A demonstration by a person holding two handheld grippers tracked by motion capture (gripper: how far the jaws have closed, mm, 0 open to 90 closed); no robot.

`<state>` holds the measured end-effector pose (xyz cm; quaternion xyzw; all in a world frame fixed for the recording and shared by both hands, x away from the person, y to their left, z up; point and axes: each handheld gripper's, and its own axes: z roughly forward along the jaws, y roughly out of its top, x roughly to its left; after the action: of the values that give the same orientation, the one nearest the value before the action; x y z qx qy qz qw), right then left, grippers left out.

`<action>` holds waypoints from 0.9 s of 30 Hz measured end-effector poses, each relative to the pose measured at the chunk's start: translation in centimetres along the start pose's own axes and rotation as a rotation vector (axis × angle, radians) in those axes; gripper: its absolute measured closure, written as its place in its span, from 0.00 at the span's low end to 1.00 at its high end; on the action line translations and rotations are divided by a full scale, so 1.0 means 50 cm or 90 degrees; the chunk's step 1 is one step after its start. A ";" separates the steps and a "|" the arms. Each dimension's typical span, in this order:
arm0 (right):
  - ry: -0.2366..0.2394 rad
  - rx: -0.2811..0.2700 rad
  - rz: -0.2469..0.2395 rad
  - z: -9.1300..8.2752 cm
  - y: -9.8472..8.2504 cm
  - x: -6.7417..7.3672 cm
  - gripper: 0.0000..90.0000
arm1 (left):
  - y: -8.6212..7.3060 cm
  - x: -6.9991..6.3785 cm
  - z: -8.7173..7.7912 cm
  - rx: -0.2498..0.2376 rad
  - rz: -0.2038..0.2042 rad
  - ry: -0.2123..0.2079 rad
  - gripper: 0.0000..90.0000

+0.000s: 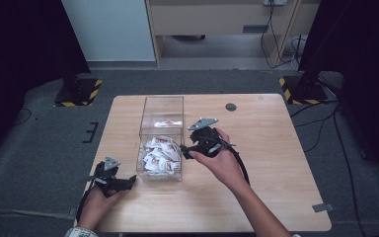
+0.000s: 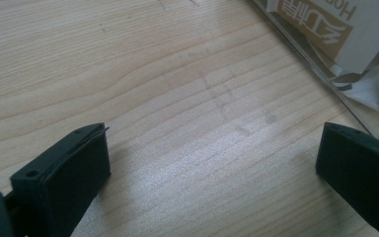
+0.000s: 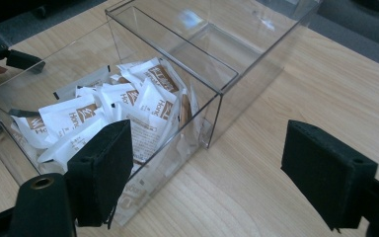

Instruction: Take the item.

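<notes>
Hovering beside the clear box (image 1: 162,129), the right gripper (image 1: 184,151) has its jaws spread wide with nothing between them; in the right gripper view one jaw overlaps the box's near wall, the other stands over bare wood. Left gripper (image 1: 131,181) rests low on the counter (image 1: 266,163) near the front-left edge, jaws likewise wide apart and empty, bare wood grain between them and the box's lower edge just beyond.

Box: one, transparent, open-topped, split by one inner wall into two compartments. Near compartment holds a loose heap of white sachets (image 3: 128,106) with brown print, too jumbled to count exactly, more than ten. Far compartment looks nearly bare; a pale patch on its floor, cannot tell whether sachet or glare.

Room: box sits left of the counter's middle, its near end well back from the front edge. Whole right half of the counter is open wood. One round dark cable hole (image 1: 231,106) near the back edge. One grey tape strip (image 1: 322,207) at the front-right corner. Grippers: two, well apart, box between them.
</notes>
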<state>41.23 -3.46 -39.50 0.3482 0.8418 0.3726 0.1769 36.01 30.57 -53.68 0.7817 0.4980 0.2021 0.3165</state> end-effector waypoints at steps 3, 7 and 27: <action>-0.004 -0.003 -0.003 0.004 0.007 0.003 0.23 | 0.000 0.000 0.000 0.000 0.000 0.000 0.00; -0.004 -0.004 0.007 0.009 0.012 0.000 0.25 | 0.000 0.000 0.000 0.000 0.000 0.000 0.00; -0.001 -0.012 -0.003 0.029 0.057 0.014 0.35 | 0.002 0.001 0.002 0.000 0.003 -0.002 0.00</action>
<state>42.84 -0.85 -38.35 0.3449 0.8388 0.3799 0.1818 36.14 30.56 -53.68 0.7830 0.4959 0.2014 0.3167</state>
